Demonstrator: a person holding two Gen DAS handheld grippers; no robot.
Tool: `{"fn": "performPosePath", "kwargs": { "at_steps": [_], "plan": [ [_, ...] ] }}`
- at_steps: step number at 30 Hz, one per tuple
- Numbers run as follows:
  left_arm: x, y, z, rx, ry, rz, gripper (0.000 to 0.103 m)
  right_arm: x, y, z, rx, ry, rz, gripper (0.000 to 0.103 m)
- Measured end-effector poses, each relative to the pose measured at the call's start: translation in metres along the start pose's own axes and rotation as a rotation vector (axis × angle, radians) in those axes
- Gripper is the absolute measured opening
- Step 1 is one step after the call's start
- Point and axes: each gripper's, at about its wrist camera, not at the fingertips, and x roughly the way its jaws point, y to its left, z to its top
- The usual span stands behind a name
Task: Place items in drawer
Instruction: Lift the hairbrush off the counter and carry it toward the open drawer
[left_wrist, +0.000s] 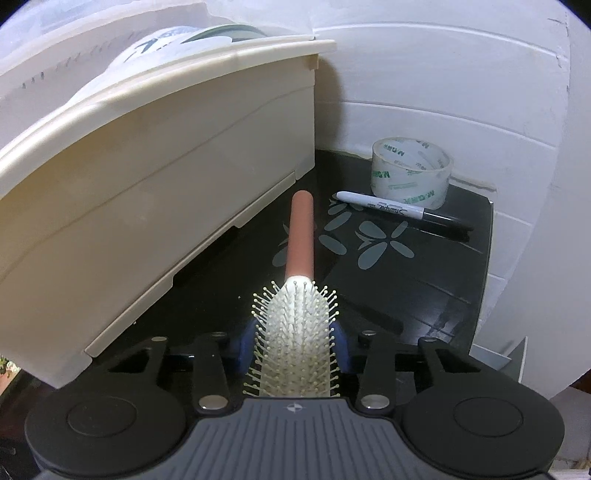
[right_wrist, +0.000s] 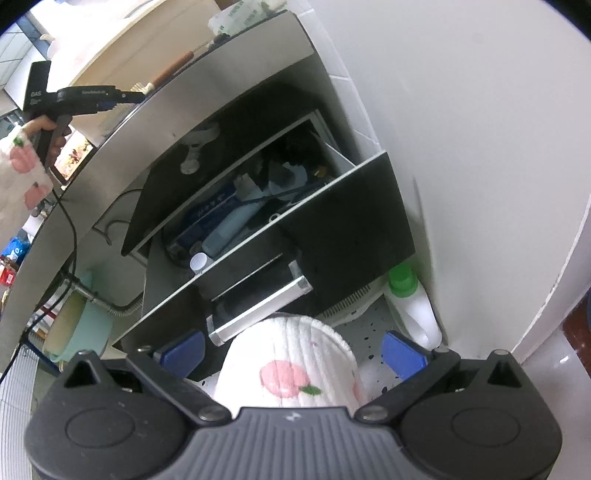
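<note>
hairbrush (left_wrist: 295, 332): clamped by its bristle head in the left hand-held gripper (left_wrist: 293, 343), handle forward, above the worktop (left_wrist: 424, 295).
drawer (right_wrist: 258, 206): open, cluttered.
right hand-held gripper (right_wrist: 291, 350): jaws wide, empty.
advice: lower it flat into a free gap.
</note>
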Motion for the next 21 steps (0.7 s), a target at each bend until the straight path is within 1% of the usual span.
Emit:
{"fn": "performPosePath", "kwargs": {
  "at_steps": [5,11,17,21],
  "plan": [
    [-0.007,-0.007,-0.006,0.001,-0.011,0.016,0.041,-0.003,0.004,0.004,-0.023,-0.004,0.007,0.103],
    [-0.026,-0.013,-0.012,-0.008,-0.051,0.023,0.041,-0.008,0.008,0.011,-0.051,-0.019,0.012,0.103],
    [-0.062,-0.022,-0.017,-0.018,-0.128,0.006,0.041,-0.009,0.016,0.016,-0.083,-0.022,0.030,0.103],
    [-0.089,-0.036,-0.022,0.005,-0.165,-0.026,0.041,-0.010,0.023,0.019,-0.106,-0.026,0.044,0.103]
  ]
}}
